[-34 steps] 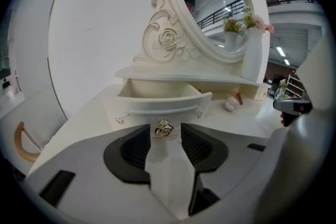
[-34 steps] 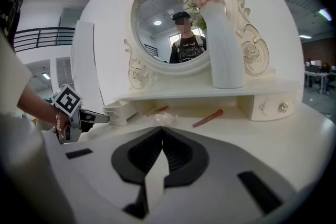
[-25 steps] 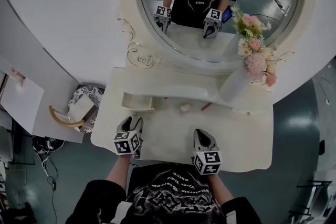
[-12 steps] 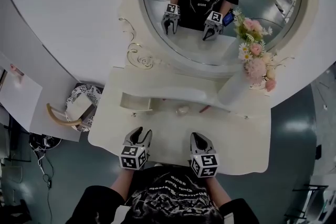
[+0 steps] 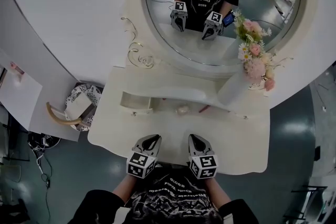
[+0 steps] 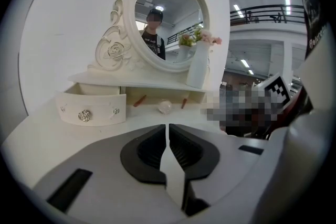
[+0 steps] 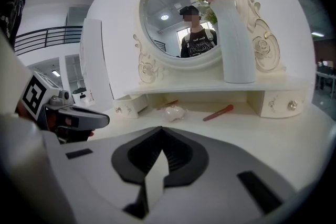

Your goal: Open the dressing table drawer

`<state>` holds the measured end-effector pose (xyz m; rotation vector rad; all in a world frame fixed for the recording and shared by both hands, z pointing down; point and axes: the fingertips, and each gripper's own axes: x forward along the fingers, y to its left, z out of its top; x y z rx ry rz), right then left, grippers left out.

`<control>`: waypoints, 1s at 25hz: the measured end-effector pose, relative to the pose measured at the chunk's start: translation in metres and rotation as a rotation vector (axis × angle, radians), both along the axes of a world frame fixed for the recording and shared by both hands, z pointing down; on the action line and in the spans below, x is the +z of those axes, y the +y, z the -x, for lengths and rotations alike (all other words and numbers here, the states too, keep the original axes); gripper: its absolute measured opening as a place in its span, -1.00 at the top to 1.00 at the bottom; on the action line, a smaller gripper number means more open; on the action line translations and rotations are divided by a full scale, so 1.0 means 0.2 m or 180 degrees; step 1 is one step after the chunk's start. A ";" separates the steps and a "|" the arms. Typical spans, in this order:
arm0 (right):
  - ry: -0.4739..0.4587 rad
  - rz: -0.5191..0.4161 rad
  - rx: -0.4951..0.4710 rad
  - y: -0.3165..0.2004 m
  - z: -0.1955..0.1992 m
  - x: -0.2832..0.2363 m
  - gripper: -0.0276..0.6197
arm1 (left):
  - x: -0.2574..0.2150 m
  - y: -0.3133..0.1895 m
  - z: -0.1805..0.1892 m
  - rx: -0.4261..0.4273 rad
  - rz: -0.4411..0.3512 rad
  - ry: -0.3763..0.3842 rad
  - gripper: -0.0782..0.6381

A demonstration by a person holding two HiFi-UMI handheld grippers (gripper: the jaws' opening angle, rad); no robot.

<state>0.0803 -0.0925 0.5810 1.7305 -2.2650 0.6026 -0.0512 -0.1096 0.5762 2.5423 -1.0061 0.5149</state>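
- Head view: The left gripper [image 5: 148, 139] and the right gripper [image 5: 197, 139] are held side by side over the near edge of the table [image 5: 236, 144], both pointing towards the mirror [image 5: 220, 8]. The drawer [image 5: 137, 102] sits under the shelf at the table's left end. It is already drawn out, with its inside showing. It lies ahead of the left gripper and a little to its left, well apart from it. The left gripper is the nearer of the two.
- Left gripper view: The jaws of the left gripper [image 6: 168, 128] have just been closing and are now pressed together with nothing between them. The drawer [image 6: 92, 107] is seen up and to the left of the jaw line. Its front stands forward of the shelf edge, and its knob [image 6: 85, 115] faces the gripper. The front runs crosswise, and the slide axis is judged to run towards the person.
- Right gripper view: The jaws of the right gripper [image 7: 161, 131] are clenched on nothing. The drawer [image 7: 128, 105] is seen far to the left. A second drawer [image 7: 278, 102] at the right end appears flush and closed.
- Judgement: The left-hand drawer is taken as open. Any further pull would fall to the left gripper, which would have to reopen and swing left onto the knob.
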 end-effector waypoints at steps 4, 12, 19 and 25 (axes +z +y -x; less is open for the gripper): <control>0.0030 0.0033 -0.0150 0.03 0.05 0.01 0.88 | 0.02 0.05 -0.04 0.0150 0.0046 -0.0027 0.73; 0.0046 0.0090 -0.0213 0.08 0.07 0.02 0.89 | 0.03 0.14 -0.10 0.0394 0.0081 -0.0042 0.73; 0.0062 0.0134 -0.0262 0.11 0.08 0.03 0.89 | 0.04 0.18 -0.10 0.0408 0.0120 0.0003 0.73; 0.0102 0.0152 -0.0361 0.12 0.11 0.04 0.89 | 0.04 0.19 -0.08 0.0353 0.0155 0.0022 0.73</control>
